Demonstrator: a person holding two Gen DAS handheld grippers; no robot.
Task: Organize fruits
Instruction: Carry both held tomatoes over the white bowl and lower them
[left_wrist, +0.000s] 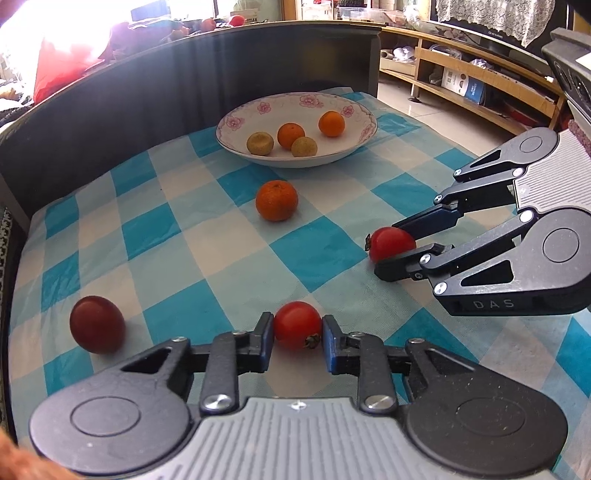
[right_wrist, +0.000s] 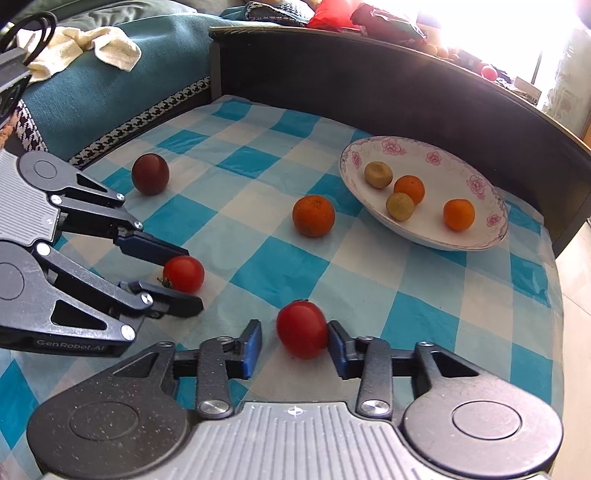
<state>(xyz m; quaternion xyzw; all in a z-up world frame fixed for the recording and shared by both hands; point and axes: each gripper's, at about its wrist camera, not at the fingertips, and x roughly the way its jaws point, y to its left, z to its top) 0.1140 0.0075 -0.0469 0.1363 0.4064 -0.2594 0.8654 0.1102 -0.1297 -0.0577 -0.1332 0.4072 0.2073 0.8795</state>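
Note:
My left gripper (left_wrist: 297, 332) is shut on a small red tomato (left_wrist: 297, 325) on the checked cloth; it also shows in the right wrist view (right_wrist: 186, 275), with its tomato (right_wrist: 184, 274). My right gripper (right_wrist: 293, 338) is open around a second red tomato (right_wrist: 302, 329): the right pad touches it, the left pad stands apart. It also shows in the left wrist view (left_wrist: 388, 247), with that tomato (left_wrist: 391, 243). A dark red fruit (left_wrist: 97, 325) and an orange (left_wrist: 277, 200) lie loose. A flowered white bowl (left_wrist: 236, 122) holds two oranges and two yellowish fruits.
A dark curved board (left_wrist: 110, 96) walls the far side of the blue-and-white cloth (left_wrist: 184, 240). The table edge drops to a tiled floor (left_wrist: 424, 110) on the right. A teal sofa (right_wrist: 110, 74) with a cream towel lies beyond the cloth in the right wrist view.

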